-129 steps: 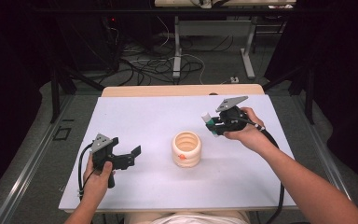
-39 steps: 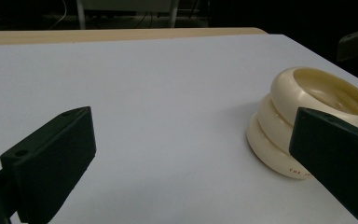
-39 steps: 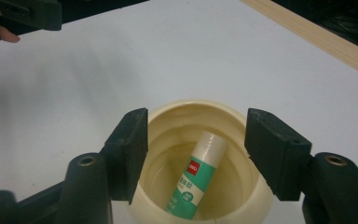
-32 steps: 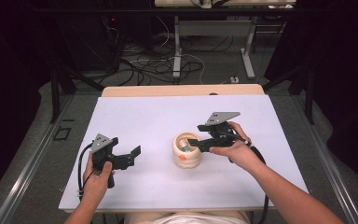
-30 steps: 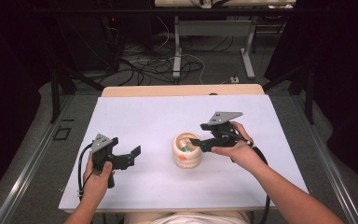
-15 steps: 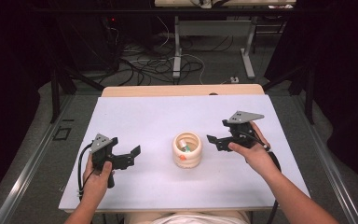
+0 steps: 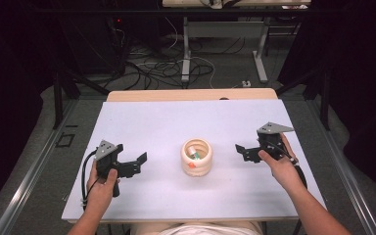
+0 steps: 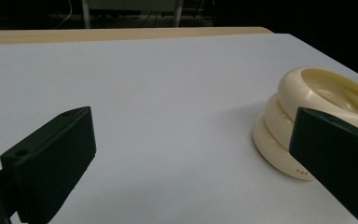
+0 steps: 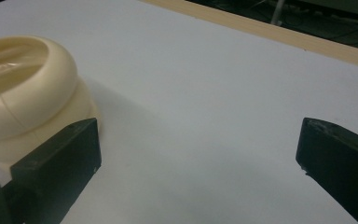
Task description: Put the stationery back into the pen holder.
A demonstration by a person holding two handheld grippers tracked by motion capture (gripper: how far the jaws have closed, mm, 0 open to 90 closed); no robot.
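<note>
A cream ribbed bowl (image 7: 197,157) stands in the middle of the white board. Small orange (image 7: 191,165) and green (image 7: 196,155) pieces lie inside it. My right gripper (image 7: 243,152) hovers to the right of the bowl, apart from it. Its jaws have just been opening and stand wide with nothing between them. In the right gripper view the bowl (image 9: 23,93) sits beyond the left jaw of the right gripper (image 9: 198,140). My left gripper (image 7: 137,164) rests open to the left of the bowl. In the left gripper view the bowl (image 8: 317,98) lies behind the right jaw of the left gripper (image 8: 191,144).
The white board (image 7: 176,122) lies on a wooden table whose far edge (image 7: 191,94) shows behind it. Beyond the table are cables (image 7: 171,63) and desk legs (image 7: 186,54) on the floor. A metal rail (image 7: 34,161) runs along the left side.
My right gripper has drawn back to the right from over the bowl and sunk a little, with its jaws wider apart. The left gripper has stayed in place.
</note>
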